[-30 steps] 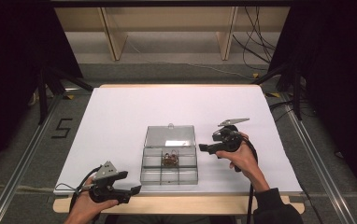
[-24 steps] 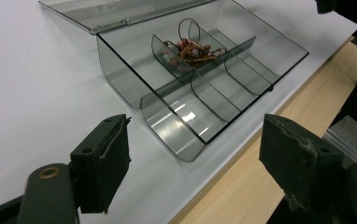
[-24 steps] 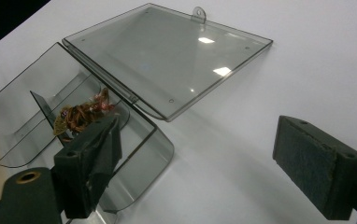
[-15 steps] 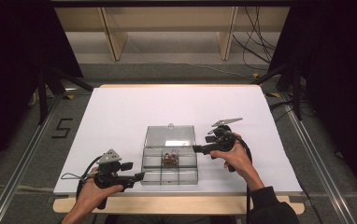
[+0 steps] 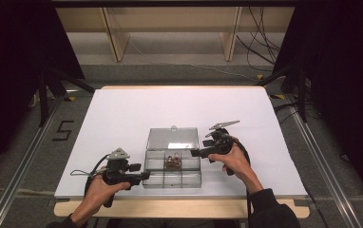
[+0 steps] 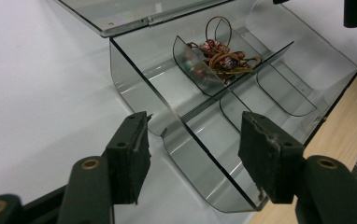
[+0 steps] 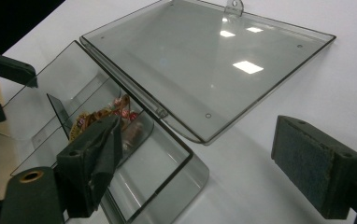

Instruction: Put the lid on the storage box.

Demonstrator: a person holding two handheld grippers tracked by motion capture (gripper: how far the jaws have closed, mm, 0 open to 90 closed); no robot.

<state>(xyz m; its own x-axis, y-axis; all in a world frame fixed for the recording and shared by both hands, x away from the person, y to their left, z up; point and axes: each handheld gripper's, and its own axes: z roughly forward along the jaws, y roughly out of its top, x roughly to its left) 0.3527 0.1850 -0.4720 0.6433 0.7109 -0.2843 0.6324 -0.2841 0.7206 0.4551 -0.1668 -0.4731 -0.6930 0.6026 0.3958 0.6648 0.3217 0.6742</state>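
A clear plastic compartment box (image 5: 172, 184) sits near the table's front edge, with its lid (image 5: 172, 137) folded flat behind it. A tangle of brown cord and red beads (image 5: 172, 163) lies in the middle back compartment. My left gripper (image 5: 140, 176) is at the box's left end. In the left gripper view its jaws have just been closing and straddle the end wall (image 6: 181, 121) with gaps on both sides. My right gripper (image 5: 196, 153) is at the box's back right corner. Its jaws stand wide open around that corner (image 7: 134, 172), beside the lid (image 7: 204, 60).
The white table sheet (image 5: 122, 118) stretches behind and to both sides of the box. A wooden strip (image 5: 170, 209) runs along the front edge. Dark frames and cables stand off the table at left and right.
The left gripper has moved right from the table's front left up to the box's left end, and its jaws have narrowed. The right gripper has edged slightly left toward the box.
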